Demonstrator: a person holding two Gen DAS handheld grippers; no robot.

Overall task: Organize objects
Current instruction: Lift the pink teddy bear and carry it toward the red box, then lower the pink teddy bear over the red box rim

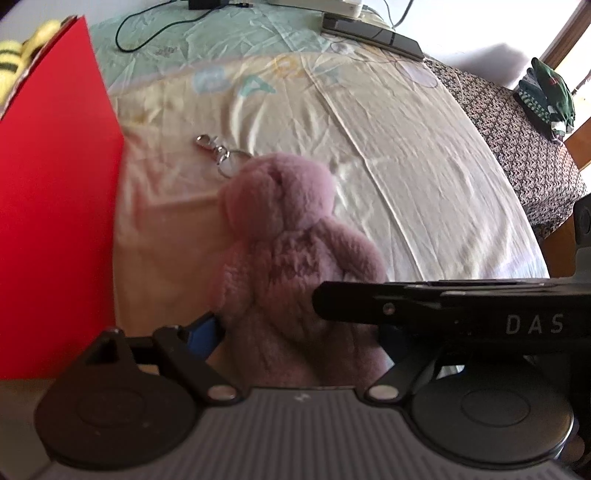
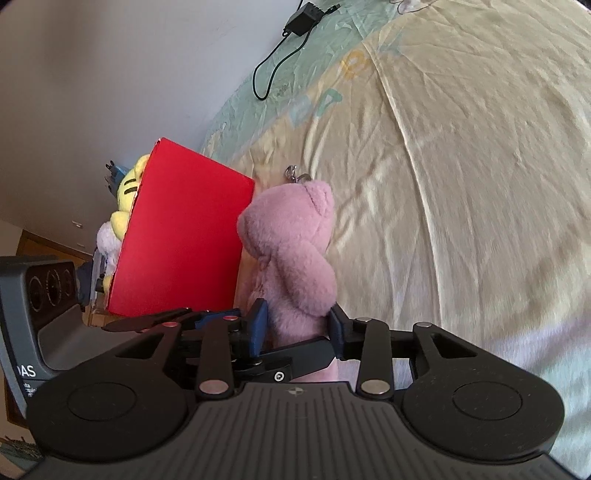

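Note:
A pink plush toy (image 1: 280, 236) with a metal key-ring clasp (image 1: 214, 149) lies on the bed sheet (image 1: 406, 166) just right of a red box (image 1: 55, 203). My left gripper (image 1: 295, 332) is closed around the toy's lower body; one blue pad (image 1: 203, 330) shows at its left side. In the right wrist view the same toy (image 2: 291, 251) sits between my right gripper's (image 2: 297, 328) blue pads (image 2: 258, 325), which press on both its sides. The red box (image 2: 181, 236) holds a yellow striped plush (image 2: 127, 199) and a pale plush.
A black charger and cable (image 2: 291, 33) lie on the green part of the sheet. A dark flat device (image 1: 373, 33) lies at the far edge. A patterned cloth (image 1: 517, 147) with green clothing (image 1: 546, 96) is at the right. A wall (image 2: 110, 74) is behind the box.

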